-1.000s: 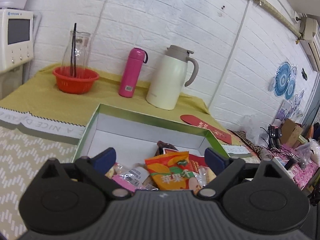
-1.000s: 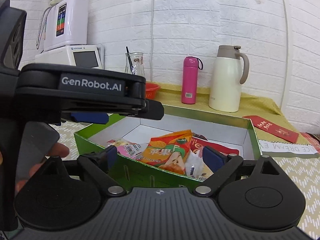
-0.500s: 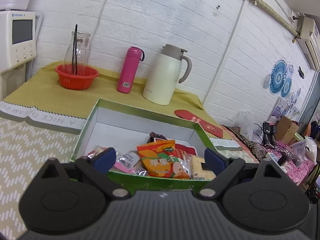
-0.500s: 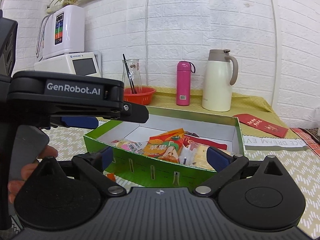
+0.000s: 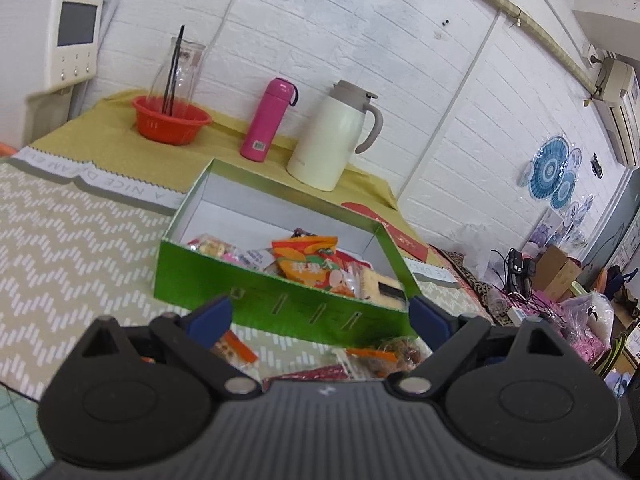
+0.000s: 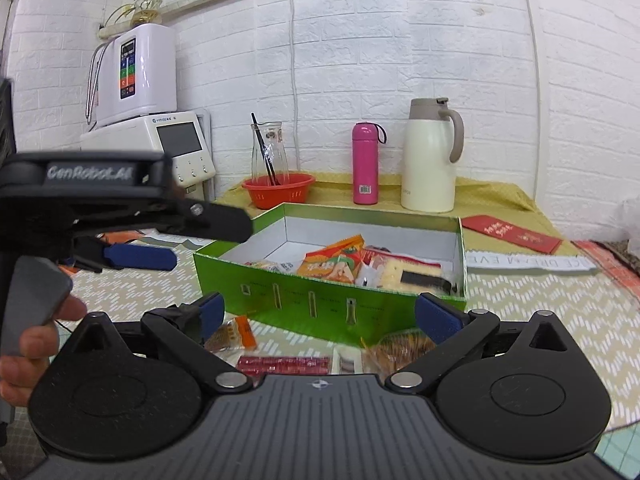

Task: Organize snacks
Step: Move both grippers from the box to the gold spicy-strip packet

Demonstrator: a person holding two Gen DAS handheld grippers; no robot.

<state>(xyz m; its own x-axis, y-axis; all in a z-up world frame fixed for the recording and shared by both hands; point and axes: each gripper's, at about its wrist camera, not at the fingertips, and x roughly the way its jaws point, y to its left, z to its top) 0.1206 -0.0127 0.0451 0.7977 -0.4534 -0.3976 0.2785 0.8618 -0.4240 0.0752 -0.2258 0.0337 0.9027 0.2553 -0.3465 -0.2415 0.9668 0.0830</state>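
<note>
- White brick wall [image 6: 400,40] and a table [image 5: 80,232] under a zigzag-patterned cloth made up the setting, and both tongs hung over the near edge of that table.
- Nearest, the right tongs [image 6: 320,312] stood wide open and empty, as did the left tongs [image 5: 316,314], which also showed from the side in the right wrist view.
- Just below and between the open tips, several snacks lay loose on the cloth: an orange-ended packet [image 6: 236,334], a red strip pack [image 6: 282,364], a small white pack [image 6: 348,360] and a clear bag of brown pieces [image 6: 400,350].
- These sat outside the green box [image 6: 320,304], close against its front wall, so this part of the sorting looked undone.
- Inside the box, toward its near and right side, lay an orange pouch [image 6: 334,262], a pale cracker pack [image 6: 416,274] and smaller wrapped sweets [image 5: 216,248]; the far left floor of the box stayed bare and white.
- By my judgement the task was past halfway, with at least four loose items left to lift in.
- Farther back stood a red basket [image 6: 278,190] holding a glass carafe, a pink flask [image 6: 365,164] and a cream jug [image 6: 430,156], none of them part of the job.
</note>
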